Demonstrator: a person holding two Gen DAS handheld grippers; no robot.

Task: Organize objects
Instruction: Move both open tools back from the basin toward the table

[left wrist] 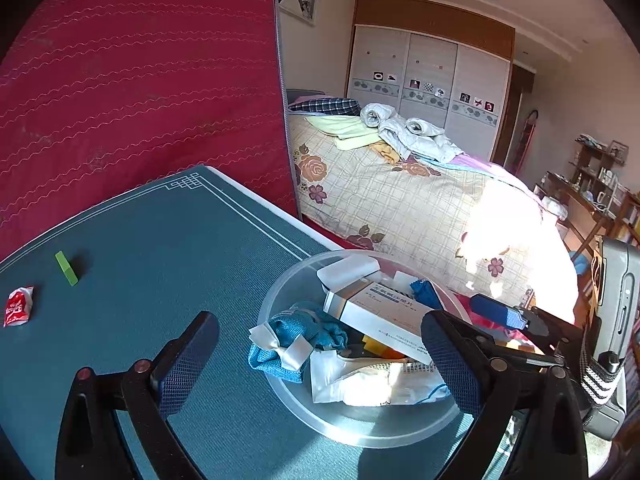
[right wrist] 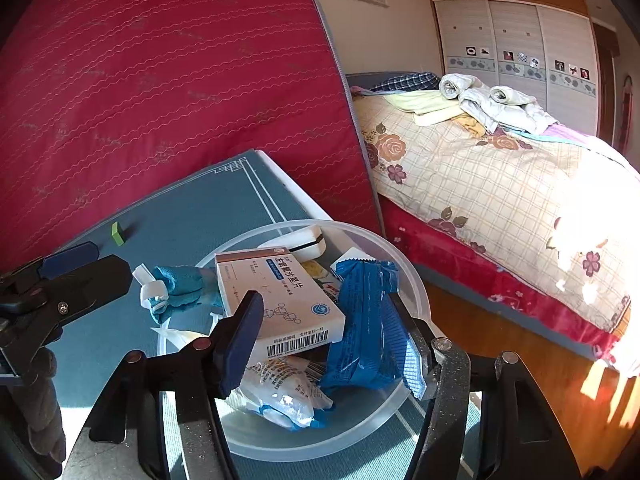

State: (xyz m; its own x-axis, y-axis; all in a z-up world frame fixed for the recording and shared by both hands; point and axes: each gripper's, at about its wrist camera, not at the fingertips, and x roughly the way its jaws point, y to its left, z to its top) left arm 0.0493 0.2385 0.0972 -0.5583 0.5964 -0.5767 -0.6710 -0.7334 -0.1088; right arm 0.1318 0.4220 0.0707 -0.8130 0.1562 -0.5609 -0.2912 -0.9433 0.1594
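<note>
Nearest to us, our right gripper (right wrist: 332,340) hangs over the clear plastic bowl (right wrist: 404,412) with a blue snack packet (right wrist: 364,320) between its fingers. The packet leans on the right-hand finger, the left one stands clear of it, so we judge the hold is released and the packet is settling into the bowl.

Our left gripper (left wrist: 320,360) sits over the same bowl with its fingers spread as wide as they go and nothing held between them.

The bowl rests at the near corner of the blue table mat (left wrist: 160,240) and already holds a white medicine box (right wrist: 276,292), a blue cloth bag (left wrist: 296,336) and some white wrappers.

Farther out on the mat, a green block (left wrist: 67,267) and a red-and-white sachet (left wrist: 18,306) lie well apart from the bowl.

We take this as a drop-off step. Next we need to lift clear of the bowl, carry the left gripper across to the green block or the sachet, and close on it.
</note>
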